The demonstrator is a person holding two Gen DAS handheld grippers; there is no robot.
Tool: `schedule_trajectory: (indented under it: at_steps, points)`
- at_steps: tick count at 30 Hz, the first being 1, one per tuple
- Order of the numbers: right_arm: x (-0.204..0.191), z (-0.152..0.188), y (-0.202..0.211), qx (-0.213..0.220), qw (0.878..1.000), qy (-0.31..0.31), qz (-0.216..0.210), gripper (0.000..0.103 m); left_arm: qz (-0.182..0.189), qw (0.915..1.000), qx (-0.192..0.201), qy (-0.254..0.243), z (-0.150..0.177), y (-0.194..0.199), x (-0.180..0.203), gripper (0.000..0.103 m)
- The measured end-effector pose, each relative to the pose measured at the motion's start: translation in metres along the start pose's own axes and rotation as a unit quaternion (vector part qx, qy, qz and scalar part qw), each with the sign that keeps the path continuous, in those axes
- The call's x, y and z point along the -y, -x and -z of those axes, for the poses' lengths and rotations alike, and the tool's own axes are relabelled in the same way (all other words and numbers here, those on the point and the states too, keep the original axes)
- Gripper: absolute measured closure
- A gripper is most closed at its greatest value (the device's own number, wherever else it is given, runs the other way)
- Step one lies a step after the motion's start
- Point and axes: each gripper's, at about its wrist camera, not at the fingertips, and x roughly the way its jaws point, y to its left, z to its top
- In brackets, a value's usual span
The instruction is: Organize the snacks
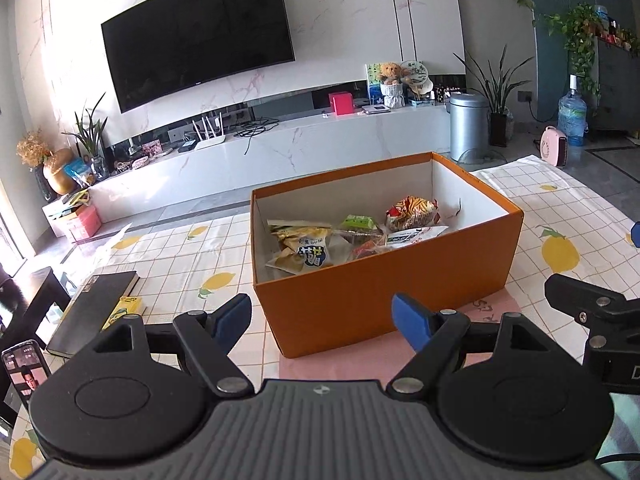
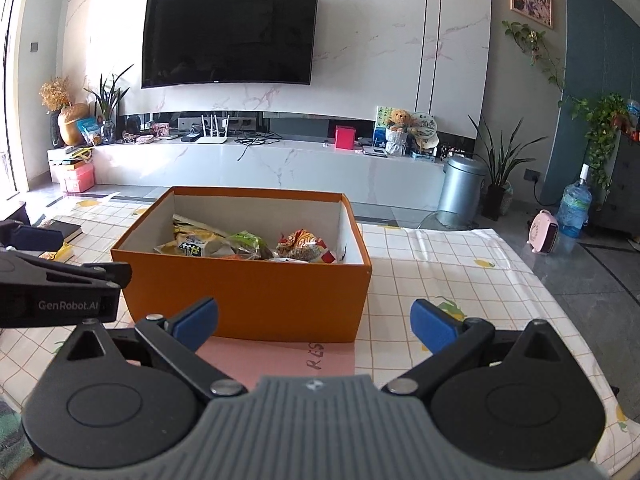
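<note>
An orange cardboard box (image 1: 384, 280) (image 2: 248, 296) stands open on the table with several snack packets (image 1: 316, 250) (image 2: 240, 244) lying inside. Among them are a yellow bag (image 1: 310, 254) and a red-striped bag (image 1: 412, 212) (image 2: 304, 246). My left gripper (image 1: 322, 320) is open, held just short of the box's near wall, nothing between its blue pads. My right gripper (image 2: 314, 320) is open too, in front of the box, holding nothing. Each gripper shows at the edge of the other's view.
A lemon-print tablecloth (image 2: 440, 272) covers the table, with a pink sheet (image 2: 280, 360) under the box. A dark notebook (image 1: 92, 312), a yellow packet (image 1: 124, 310) and a phone (image 1: 24, 372) lie at the left. Beyond the table are a TV, a white cabinet and a bin (image 2: 460, 188).
</note>
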Motion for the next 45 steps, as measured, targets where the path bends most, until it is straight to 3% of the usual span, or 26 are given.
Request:
schedule_trajectory:
  at_steps: [9,45]
  points:
    - [0.003,0.005,-0.013,-0.013,1.000,-0.012,-0.002,0.004,0.007,0.9998,-0.017,0.001,0.003,-0.010,0.002,0.009]
    - [-0.002,0.004,-0.008,-0.003,1.000,-0.011,-0.011,0.004,0.010,0.9998,-0.014,0.007,-0.001,-0.006,0.000,0.009]
